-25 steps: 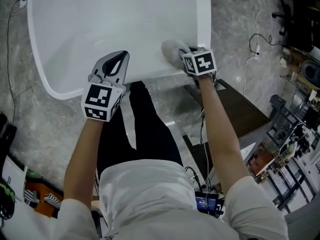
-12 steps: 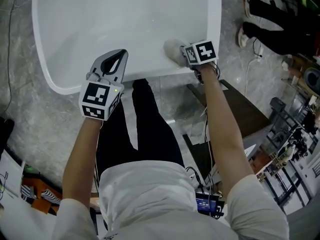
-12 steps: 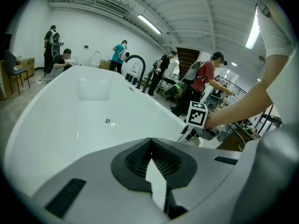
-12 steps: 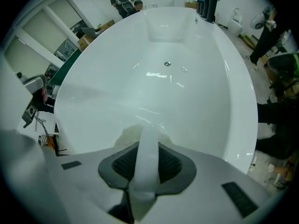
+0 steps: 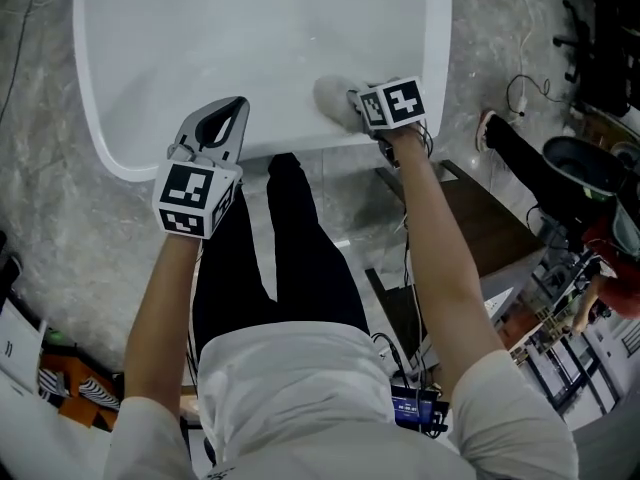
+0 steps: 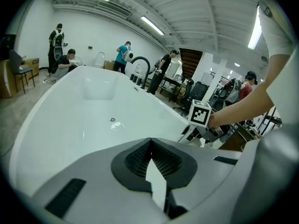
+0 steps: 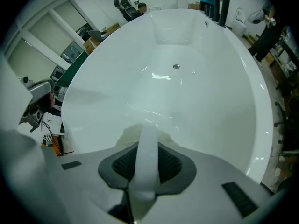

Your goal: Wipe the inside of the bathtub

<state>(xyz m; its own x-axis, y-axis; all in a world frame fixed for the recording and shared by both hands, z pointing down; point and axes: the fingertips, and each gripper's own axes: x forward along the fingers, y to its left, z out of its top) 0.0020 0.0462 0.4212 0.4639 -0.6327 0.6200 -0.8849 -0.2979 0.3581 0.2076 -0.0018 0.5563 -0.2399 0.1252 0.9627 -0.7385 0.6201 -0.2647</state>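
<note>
The white bathtub (image 5: 260, 28) fills the top of the head view. My right gripper (image 5: 352, 106) reaches over the tub's near rim and is shut on a white cloth (image 5: 333, 98), which is pressed against the inner wall. In the right gripper view a strip of the cloth (image 7: 145, 139) runs between the jaws, with the drain (image 7: 176, 66) far ahead. My left gripper (image 5: 232, 108) hovers at the near rim further left, shut and empty. The left gripper (image 6: 152, 146) faces the bathtub's (image 6: 93, 111) inside.
A black faucet (image 6: 142, 66) stands on the far rim. A person's dark-trousered leg (image 5: 520, 153) and cables (image 5: 525, 93) lie on the marble floor to the right, beside a dark bench (image 5: 480, 228). Several people (image 6: 124, 55) stand far off.
My right gripper has slid the cloth leftward along the near inner wall, away from the tub's right rim. The left gripper has hardly moved. The person at the right has shifted position.
</note>
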